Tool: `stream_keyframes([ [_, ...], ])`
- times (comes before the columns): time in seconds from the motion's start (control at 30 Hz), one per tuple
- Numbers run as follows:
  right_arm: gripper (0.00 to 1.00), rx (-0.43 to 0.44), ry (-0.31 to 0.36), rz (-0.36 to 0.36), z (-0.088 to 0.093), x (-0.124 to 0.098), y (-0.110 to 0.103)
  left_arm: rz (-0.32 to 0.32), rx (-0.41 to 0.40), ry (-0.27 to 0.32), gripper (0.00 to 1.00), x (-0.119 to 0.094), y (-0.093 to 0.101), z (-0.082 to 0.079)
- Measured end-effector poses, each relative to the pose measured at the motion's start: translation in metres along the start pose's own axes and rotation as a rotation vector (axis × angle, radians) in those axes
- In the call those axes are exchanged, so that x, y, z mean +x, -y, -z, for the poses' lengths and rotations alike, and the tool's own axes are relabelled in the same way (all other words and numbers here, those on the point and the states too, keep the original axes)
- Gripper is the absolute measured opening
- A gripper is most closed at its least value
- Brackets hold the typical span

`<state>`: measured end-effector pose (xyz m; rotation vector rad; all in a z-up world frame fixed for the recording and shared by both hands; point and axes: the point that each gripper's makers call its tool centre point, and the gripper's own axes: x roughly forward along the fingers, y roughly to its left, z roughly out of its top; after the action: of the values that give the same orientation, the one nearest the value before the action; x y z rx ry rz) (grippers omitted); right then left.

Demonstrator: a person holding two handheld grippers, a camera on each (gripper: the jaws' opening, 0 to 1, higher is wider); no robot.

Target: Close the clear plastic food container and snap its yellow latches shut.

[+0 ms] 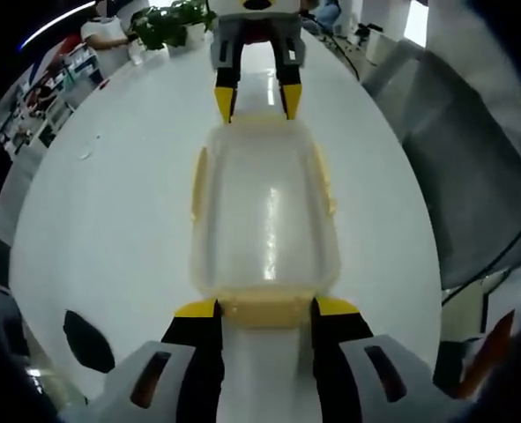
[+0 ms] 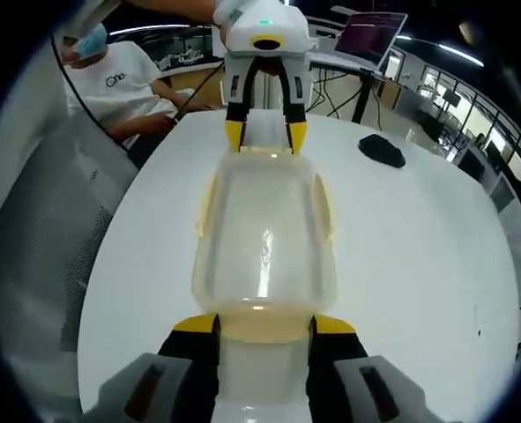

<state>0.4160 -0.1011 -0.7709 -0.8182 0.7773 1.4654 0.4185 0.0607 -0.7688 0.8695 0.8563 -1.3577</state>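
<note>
A clear plastic container (image 1: pixel 264 211) (image 2: pixel 264 238) with its lid on lies lengthwise on the white table (image 1: pixel 110 220) (image 2: pixel 419 264), held between my two grippers, which face each other. Yellow latches (image 1: pixel 198 181) (image 2: pixel 209 203) run along its long sides; I cannot tell whether they are snapped. My left gripper (image 1: pixel 265 307) (image 2: pixel 264 132) stands open, its yellow tips flanking the end latch (image 1: pixel 264 310). At the opposite end my right gripper (image 2: pixel 264 324) (image 1: pixel 258 99) is open as well, straddling the other end latch (image 2: pixel 264 328).
A small black object (image 1: pixel 88 339) (image 2: pixel 383 150) lies on the table. A potted plant (image 1: pixel 167 26) stands at the table's far end. A person in a white shirt (image 2: pixel 119 79) sits beside a laptop (image 2: pixel 370 35). A grey chair (image 1: pixel 472 159) (image 2: pixel 31 229) stands close alongside.
</note>
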Motion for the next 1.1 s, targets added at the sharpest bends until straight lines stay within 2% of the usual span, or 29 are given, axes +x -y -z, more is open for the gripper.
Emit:
stream_keyframes([
  [0.5, 0.37, -0.007, 0.023, -0.003, -0.007, -0.034, -0.002, 0.005, -0.002, -0.012, 0.36, -0.023, 0.002, -0.025],
  [0.6, 0.37, 0.013, 0.047, -0.02, -0.01, -0.043, -0.004, 0.006, 0.009, -0.019, 0.36, -0.027, 0.003, -0.029],
  [1.1, 0.37, 0.0, 0.029, 0.006, 0.001, -0.07, -0.006, -0.003, 0.016, -0.015, 0.36, -0.034, 0.002, -0.059],
])
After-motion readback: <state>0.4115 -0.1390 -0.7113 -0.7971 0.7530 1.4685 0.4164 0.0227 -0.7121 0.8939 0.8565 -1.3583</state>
